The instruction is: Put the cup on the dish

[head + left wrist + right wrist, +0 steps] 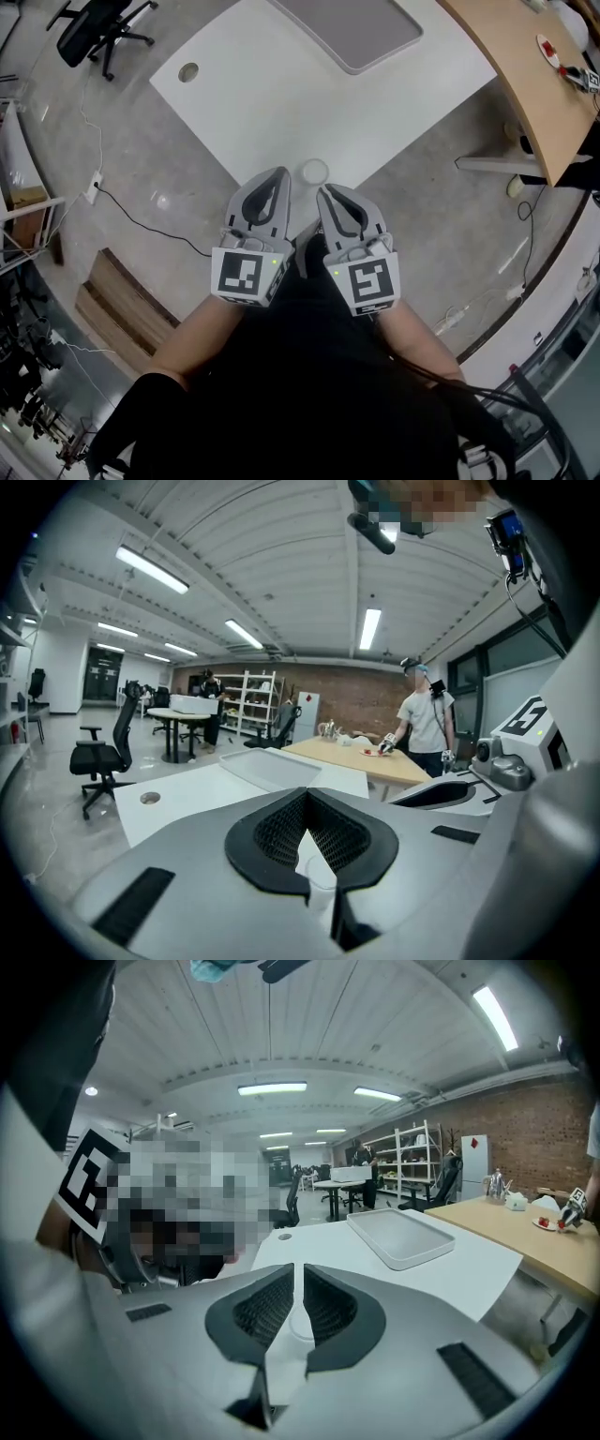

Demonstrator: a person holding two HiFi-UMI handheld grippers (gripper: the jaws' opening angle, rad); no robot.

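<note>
Looks down on a broad white surface (253, 84), set at an angle with one corner pointing back toward the body. Carries at its far side the dish (349, 23), a shallow grey tray with a pale raised rim, bare inside. Holds the left tongs (280, 176) low and close to the body, pads pressed together at the tips with nothing between them; likewise the right tongs (325, 192), closed to a hairline slit and empty. Finds the cup (314, 172), small, white and upright, on the near corner of the surface, just ahead of both pairs of tips and well apart from the dish, not yet touched. Probably at the very start, with the whole pick and carry still to do. Could go wrong in three ways from here. Could shove the cup off the corner onto the concrete floor (422, 216) by reaching in with tongs closed or barely parted, given so little surface around it. Could crush or squirt out a seemingly light, thin-walled cup by squeezing too hard or too near the lip. Could tip it during the long carry to the dish, or land it on the raised rim instead of the flat inside, leaving it tilted and ready to fall.
</note>
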